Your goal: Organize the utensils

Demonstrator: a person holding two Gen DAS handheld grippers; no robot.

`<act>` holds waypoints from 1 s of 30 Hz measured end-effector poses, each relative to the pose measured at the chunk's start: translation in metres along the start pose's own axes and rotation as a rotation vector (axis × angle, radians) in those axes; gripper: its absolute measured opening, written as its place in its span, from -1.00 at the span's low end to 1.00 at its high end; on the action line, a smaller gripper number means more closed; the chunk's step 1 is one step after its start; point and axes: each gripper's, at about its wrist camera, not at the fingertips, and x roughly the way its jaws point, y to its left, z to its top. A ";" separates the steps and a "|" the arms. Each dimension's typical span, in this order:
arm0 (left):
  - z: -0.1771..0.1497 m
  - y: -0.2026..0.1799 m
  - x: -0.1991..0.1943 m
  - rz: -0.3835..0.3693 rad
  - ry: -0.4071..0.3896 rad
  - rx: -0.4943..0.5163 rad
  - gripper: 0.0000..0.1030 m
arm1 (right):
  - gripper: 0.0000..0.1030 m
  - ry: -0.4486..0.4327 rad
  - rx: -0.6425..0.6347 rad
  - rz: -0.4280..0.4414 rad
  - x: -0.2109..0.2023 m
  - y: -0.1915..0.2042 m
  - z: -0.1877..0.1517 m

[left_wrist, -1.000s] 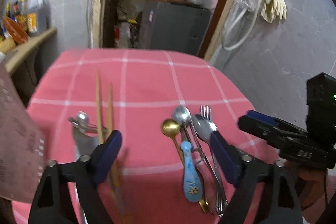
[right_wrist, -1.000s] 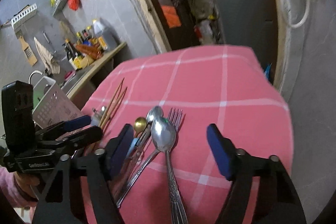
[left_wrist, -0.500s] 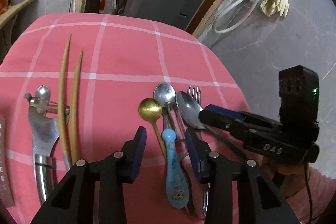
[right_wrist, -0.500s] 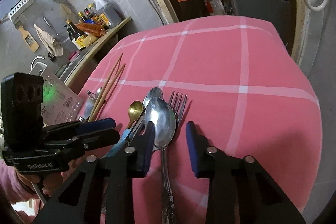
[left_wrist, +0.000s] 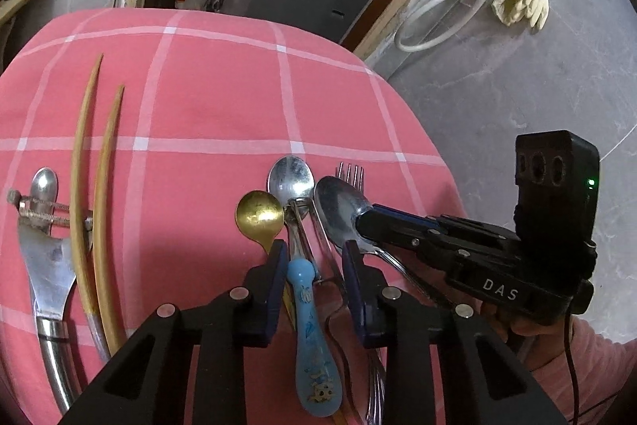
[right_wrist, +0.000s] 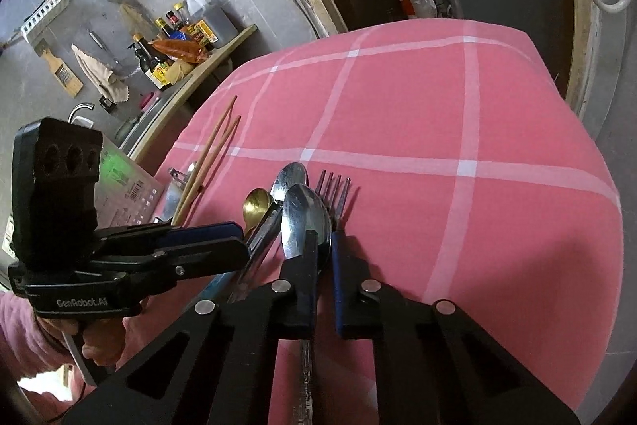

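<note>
On the pink checked tablecloth [left_wrist: 223, 114], the right gripper [right_wrist: 324, 245] pinches the large steel spoon [right_wrist: 302, 218] at its neck. The left gripper [left_wrist: 314, 257], jaws just closing, straddles the blue-handled spoon [left_wrist: 312, 337]; whether its pads press the handle is unclear.

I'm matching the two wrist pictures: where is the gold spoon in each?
Left wrist: gold spoon at centre, bowl just above the left gripper.
Right wrist: gold spoon left of centre, behind the left gripper.
Shared landmark: the fork, right of the spoons.

Wrist views, close, angled down, shared tablecloth [left_wrist: 207, 106]
</note>
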 end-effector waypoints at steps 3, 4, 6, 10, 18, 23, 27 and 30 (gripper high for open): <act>0.006 -0.007 0.006 0.031 0.048 0.028 -0.48 | -0.93 -0.023 0.023 -0.010 -0.007 -0.005 -0.002; 0.007 -0.009 0.008 0.039 0.060 0.035 -0.47 | -0.94 -0.033 0.034 -0.017 -0.010 -0.006 -0.003; 0.012 -0.012 0.012 0.054 0.085 0.036 -0.47 | -0.95 -0.045 0.053 -0.035 -0.017 -0.008 -0.006; 0.021 -0.014 0.018 0.068 0.132 0.022 -0.48 | -0.95 -0.055 0.085 -0.056 -0.026 -0.014 -0.012; 0.030 -0.027 0.026 0.156 0.182 0.101 -0.51 | -0.95 -0.018 0.085 -0.064 -0.023 -0.017 -0.009; 0.030 -0.021 0.024 0.138 0.185 0.072 -0.55 | -0.95 -0.015 0.100 -0.070 -0.025 -0.017 -0.010; 0.027 -0.016 0.018 0.144 0.172 0.100 -0.56 | -0.94 -0.001 0.107 -0.067 -0.021 -0.019 -0.007; 0.027 -0.018 0.016 0.156 0.165 0.116 -0.56 | -0.93 0.021 0.081 -0.064 -0.015 -0.017 -0.002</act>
